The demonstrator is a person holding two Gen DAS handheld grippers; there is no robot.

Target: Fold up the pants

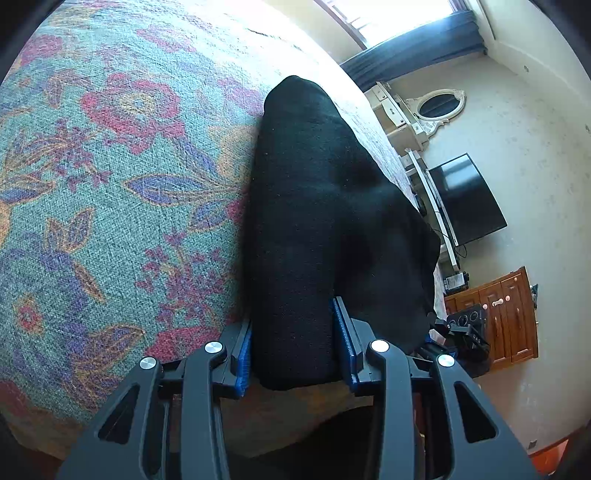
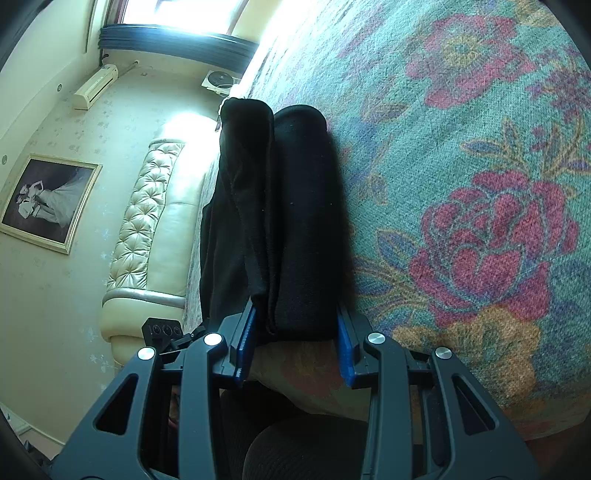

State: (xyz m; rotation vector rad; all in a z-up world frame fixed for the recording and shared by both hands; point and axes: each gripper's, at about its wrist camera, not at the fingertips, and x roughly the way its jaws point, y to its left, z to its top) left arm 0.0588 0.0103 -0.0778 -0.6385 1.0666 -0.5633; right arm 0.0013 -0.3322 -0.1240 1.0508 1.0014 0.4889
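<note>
Both tools grip a thick fold of the black, soft-knit pants [image 1: 314,229] lying on the floral woven bedspread [image 1: 110,184]: the left hand-held gripper [image 1: 295,350] and right hand-held gripper [image 2: 295,332] each clamp one end. The next move is probably carrying this fold over evenly.

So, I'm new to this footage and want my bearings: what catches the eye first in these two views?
The black pants, folded into a thick bundle, lie along the edge of a bed with a bright floral bedspread in teal, red and purple. Each hand-held gripper grips an end of the bundle between blue pads: the left hand-held gripper and the right hand-held gripper. Behind, a bright window glares.
</note>
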